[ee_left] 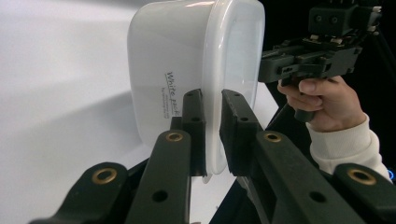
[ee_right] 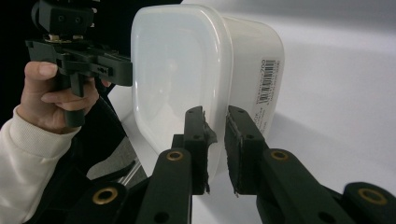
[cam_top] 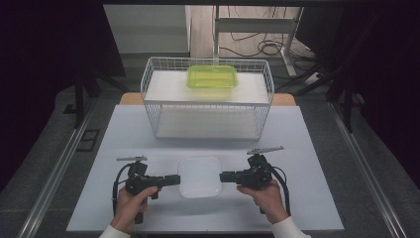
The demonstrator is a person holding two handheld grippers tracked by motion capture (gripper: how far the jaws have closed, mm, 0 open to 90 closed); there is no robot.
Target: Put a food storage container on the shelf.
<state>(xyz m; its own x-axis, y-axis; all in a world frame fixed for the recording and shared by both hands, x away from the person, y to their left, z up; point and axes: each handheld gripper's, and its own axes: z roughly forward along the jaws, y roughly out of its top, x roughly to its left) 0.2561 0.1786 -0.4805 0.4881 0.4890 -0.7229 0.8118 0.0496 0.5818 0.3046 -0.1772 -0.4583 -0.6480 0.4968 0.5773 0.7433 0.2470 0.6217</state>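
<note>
My left gripper [cam_top: 173,179] is clamped on the lid rim at the left edge of the white plastic food container [cam_top: 199,176], and my right gripper [cam_top: 225,176] pinches the rim at the opposite edge, so the box sits between both tools. The container is near the front middle of the pale table [cam_top: 297,208], lid up, with a barcode label [ee_right: 265,86] on its side wall. Behind it stands a white wire basket [cam_top: 148,94] bearing a green lidded container [cam_top: 212,77].
</note>
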